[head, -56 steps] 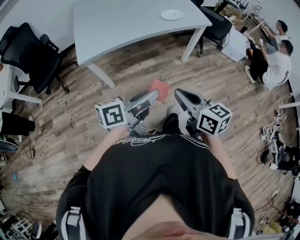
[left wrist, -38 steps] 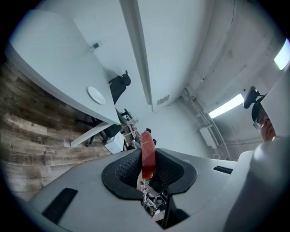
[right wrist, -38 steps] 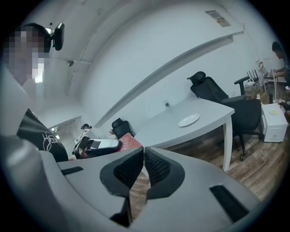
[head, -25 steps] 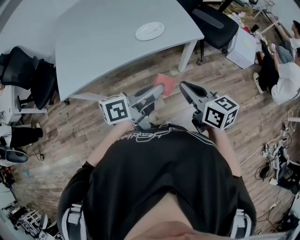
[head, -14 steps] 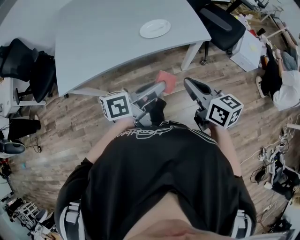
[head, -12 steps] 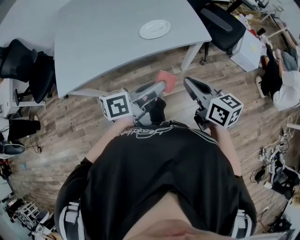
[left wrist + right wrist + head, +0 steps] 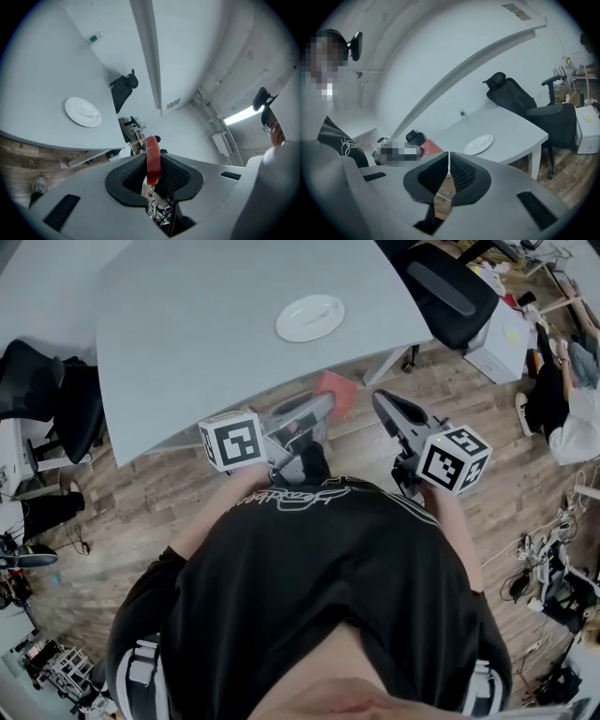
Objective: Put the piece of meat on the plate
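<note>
A flat red piece of meat sticks out of my left gripper, whose jaws are shut on it; in the left gripper view the meat stands edge-on between the black pads. The white plate lies empty on the grey table, ahead of both grippers and beyond the table's near edge. It also shows as the plate left of the jaws and the plate just right of the right jaws. My right gripper is shut with nothing between its pads, level with the left one.
A black office chair stands at the table's right end beside a table leg. More black chairs are at the left. A person sits on the wooden floor at the far right, near a white box and cables.
Both grippers have come forward to the table's near edge, the left still holding the meat. The plate and table now appear closer and lower in the head view.
</note>
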`<state>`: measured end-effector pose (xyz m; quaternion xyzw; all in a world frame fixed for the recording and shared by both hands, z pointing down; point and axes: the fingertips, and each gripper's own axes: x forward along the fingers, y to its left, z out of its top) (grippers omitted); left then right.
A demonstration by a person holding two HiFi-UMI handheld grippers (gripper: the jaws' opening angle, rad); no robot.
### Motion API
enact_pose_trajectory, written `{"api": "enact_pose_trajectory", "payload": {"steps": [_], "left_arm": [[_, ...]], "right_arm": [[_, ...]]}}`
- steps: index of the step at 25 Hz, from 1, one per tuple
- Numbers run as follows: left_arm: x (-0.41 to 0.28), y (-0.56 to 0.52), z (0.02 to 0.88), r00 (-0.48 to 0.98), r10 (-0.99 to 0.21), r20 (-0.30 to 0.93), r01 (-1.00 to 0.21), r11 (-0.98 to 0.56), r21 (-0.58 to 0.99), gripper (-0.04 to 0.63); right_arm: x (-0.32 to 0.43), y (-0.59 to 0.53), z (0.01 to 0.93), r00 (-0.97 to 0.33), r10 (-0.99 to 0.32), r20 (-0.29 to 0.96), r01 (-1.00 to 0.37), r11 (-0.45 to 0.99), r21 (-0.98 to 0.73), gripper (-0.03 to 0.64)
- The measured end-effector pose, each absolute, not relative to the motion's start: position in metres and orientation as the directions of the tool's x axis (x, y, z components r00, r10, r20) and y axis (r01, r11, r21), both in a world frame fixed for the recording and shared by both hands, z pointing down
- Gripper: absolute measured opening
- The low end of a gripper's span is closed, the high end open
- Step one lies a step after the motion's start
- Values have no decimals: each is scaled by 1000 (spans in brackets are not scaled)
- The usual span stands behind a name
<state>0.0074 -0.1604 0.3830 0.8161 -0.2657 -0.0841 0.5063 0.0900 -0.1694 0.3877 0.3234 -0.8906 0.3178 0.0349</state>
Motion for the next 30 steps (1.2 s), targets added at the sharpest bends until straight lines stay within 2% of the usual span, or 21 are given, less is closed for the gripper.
{"api": "enact_pose_trajectory", "payload": {"steps": [13,30], "left_arm": [[-19,-268,381,862,-484,151,-355,-362,862,92],[-40,-338,409,859,-458,227,-402,-331,853,92]], "right_arm": [[65,-272,384,-763,-580,285,-624,545,-560,15],[47,-333,411,-744,-587,319,-640,489,-593,15]]}}
